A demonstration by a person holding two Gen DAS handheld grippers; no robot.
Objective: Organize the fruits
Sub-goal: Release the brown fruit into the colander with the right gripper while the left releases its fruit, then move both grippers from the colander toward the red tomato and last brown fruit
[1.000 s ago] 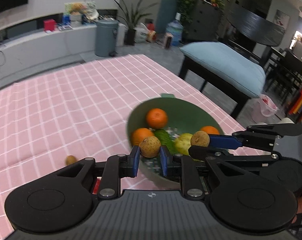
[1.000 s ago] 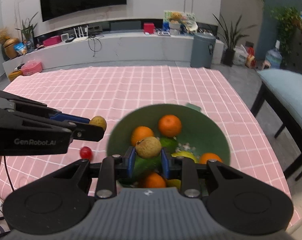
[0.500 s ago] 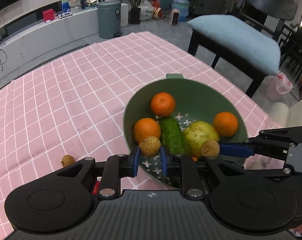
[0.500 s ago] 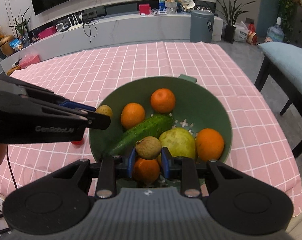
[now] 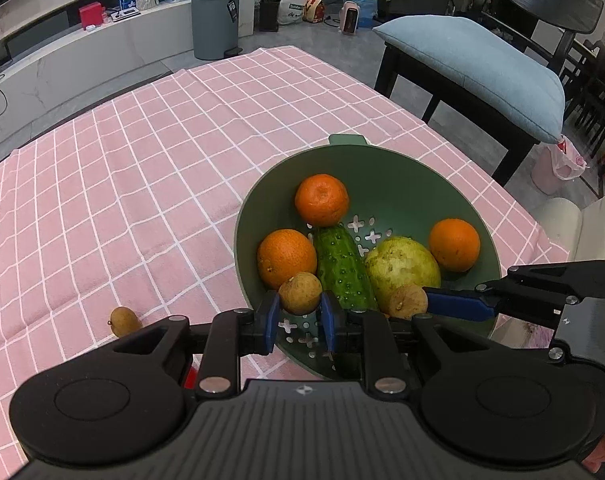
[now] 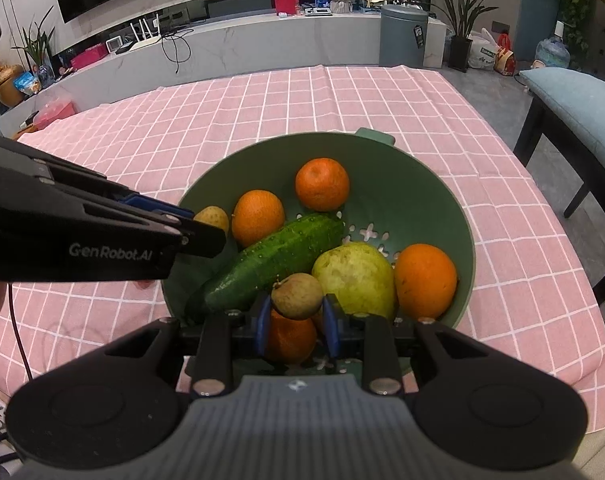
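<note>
Green plastic forms the colander on the pink checked tabletop, and it holds three oranges, a cucumber and a pale pear. Left tongs are clamped on a small brown fruit just above the colander's near rim. Right tongs pinch a second small brown fruit over the colander, above an orange. Another small brown fruit lies on the cloth beside the colander.

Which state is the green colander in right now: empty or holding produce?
Holding produce: the green colander contains oranges, a cucumber and a pear.
</note>
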